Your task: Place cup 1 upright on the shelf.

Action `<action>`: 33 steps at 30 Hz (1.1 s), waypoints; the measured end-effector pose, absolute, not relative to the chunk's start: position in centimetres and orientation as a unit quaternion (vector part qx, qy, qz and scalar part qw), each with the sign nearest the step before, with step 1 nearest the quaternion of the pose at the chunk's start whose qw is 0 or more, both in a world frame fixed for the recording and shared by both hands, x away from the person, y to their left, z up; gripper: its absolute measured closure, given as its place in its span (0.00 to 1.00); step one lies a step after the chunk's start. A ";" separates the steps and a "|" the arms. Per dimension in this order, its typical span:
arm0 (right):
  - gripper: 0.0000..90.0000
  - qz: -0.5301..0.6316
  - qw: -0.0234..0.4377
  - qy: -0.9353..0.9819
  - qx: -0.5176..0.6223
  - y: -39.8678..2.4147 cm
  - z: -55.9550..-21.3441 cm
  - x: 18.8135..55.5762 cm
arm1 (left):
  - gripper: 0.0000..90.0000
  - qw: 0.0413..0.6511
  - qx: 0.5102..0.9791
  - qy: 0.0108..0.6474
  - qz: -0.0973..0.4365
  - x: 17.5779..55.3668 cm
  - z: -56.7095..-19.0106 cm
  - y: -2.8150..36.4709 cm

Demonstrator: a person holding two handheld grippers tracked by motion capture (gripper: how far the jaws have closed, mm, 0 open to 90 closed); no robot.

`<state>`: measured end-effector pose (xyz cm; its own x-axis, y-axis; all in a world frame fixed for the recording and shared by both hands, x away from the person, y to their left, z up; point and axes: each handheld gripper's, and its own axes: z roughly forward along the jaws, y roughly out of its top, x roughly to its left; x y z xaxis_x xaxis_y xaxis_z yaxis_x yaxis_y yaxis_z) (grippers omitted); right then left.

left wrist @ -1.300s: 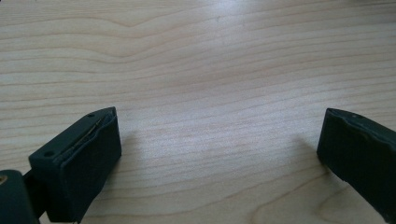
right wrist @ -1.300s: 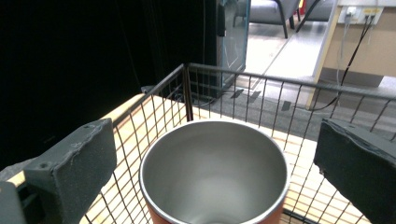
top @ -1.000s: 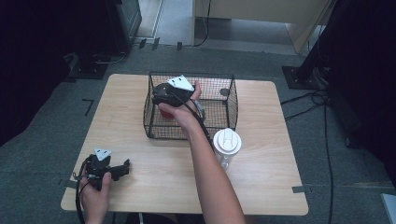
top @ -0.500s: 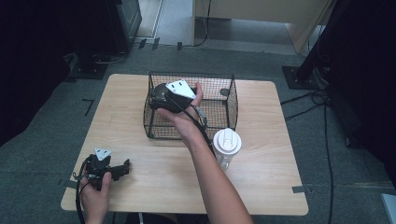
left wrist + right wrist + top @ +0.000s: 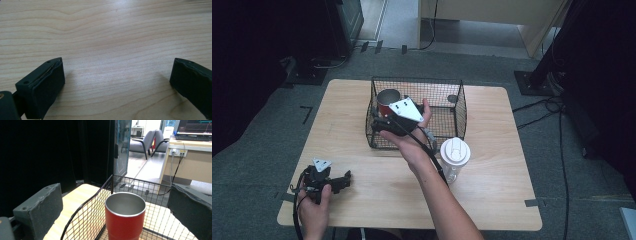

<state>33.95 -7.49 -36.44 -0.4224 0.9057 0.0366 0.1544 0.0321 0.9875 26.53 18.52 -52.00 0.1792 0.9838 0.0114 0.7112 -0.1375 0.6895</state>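
Note:
A red metal cup (image 5: pixel 387 98) with a steel inside stands upright in the left rear corner of a black wire basket (image 5: pixel 460 116). My right gripper (image 5: pixel 381 119) hangs over the basket's near left part, just on the near side of the cup, jaws open. In the right gripper view the cup (image 5: pixel 125 220) stands ahead of the right gripper (image 5: pixel 115 197), between the two wide-apart jaws and touching neither. My left gripper (image 5: pixel 343 181) rests near the table's front left corner, open. In its own view the left gripper (image 5: pixel 117 75) has bare wood between its jaws.
A clear bottle with a white lid (image 5: pixel 454 156) stands just in front of the basket's right corner. A small dark round thing (image 5: pixel 452 98) sits at the basket's right rear. The wooden table (image 5: pixel 492 200) is bare at front right. Dark stands and cables ring the table.
My right gripper has drawn back toward the person and a little to the right, which uncovers the red cup in the basket. The left gripper has stayed put.

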 end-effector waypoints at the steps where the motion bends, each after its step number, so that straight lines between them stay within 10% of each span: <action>1: 0.00 0.557 0.339 0.635 0.415 -7.5 -36.5 33.6 | 0.00 0.282 0.714 0.593 0.242 26.5 -52.0 18.5; 33: 0.00 0.553 0.341 0.649 0.397 -7.9 -40.9 25.1 | 0.00 0.282 0.714 0.594 0.242 26.5 -52.0 18.5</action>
